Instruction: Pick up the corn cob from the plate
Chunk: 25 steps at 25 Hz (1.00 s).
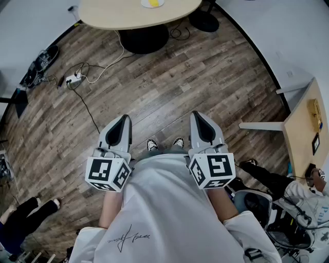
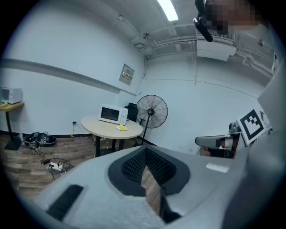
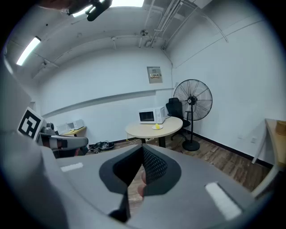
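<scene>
Left claw point(image 2: 145, 154) closed | right claw point(image 3: 143, 150) closed | plate point(image 1: 145, 4) cut off; yellow blob perhaps corn cob point(image 1: 153, 2)

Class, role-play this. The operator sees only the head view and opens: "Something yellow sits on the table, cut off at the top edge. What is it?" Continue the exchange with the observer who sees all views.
Observer: A corn cob on a small plate.
Operator: Anything else on the table?
Observer: A white microwave, next to the plate.
Operator: And beside the table?
Observer: A black pedestal fan, standing on the floor.
</scene>
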Motion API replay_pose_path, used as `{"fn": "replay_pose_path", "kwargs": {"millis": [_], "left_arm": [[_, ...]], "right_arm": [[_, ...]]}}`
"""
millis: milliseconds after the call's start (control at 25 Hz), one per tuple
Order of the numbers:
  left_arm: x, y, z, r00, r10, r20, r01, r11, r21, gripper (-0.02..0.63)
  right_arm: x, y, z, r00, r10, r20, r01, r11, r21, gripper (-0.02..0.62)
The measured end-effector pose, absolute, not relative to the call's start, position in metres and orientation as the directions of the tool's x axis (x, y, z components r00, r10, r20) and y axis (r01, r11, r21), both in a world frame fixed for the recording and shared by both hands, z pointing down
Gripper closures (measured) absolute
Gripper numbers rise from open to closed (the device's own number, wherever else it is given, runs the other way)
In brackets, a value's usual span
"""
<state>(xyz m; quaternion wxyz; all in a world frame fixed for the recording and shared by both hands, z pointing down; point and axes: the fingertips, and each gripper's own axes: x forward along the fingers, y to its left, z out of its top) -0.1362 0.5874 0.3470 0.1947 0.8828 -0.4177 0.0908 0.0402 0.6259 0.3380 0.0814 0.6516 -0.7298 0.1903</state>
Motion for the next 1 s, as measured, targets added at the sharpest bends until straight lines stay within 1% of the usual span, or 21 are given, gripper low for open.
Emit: {"fn": "replay_pose_path", "kwargs": {"millis": [280,520,720,880,1000], "left_arm": [[-0.148,0.586,0.346,0.640,-0.699,0.321,-0.769,-0.581,0.269,0.617],[-0.159,0.589,0.345,0.661,-0.686,0.305,-0.751,-0.600,0.276,0.617],[-0.171,0.592,0.350,0.677,-0.670,0.303,-0.736,-0.615,0.283,0.617],[-0.187,0.596,0.356,0.665,-0.675,0.321,-0.747,-0.600,0.286,0.617],[-0.193,0.595,0.361,0.656,-0.678,0.332,-0.755,-0.592,0.283,0.617]], "right_arm": [[0.036,0.627,0.337,-0.124,-0.922,0.367,-0.982,0.059,-0.181,0.586],[0.023,0.631,0.338,-0.148,-0.924,0.354,-0.972,0.070,-0.225,0.591],[-0.002,0.635,0.337,-0.230,-0.919,0.321,-0.942,0.128,-0.310,0.584],[-0.015,0.637,0.349,-0.233,-0.903,0.361,-0.949,0.129,-0.289,0.584],[-0.019,0.633,0.352,-0.233,-0.902,0.362,-0.948,0.127,-0.293,0.584]]}}
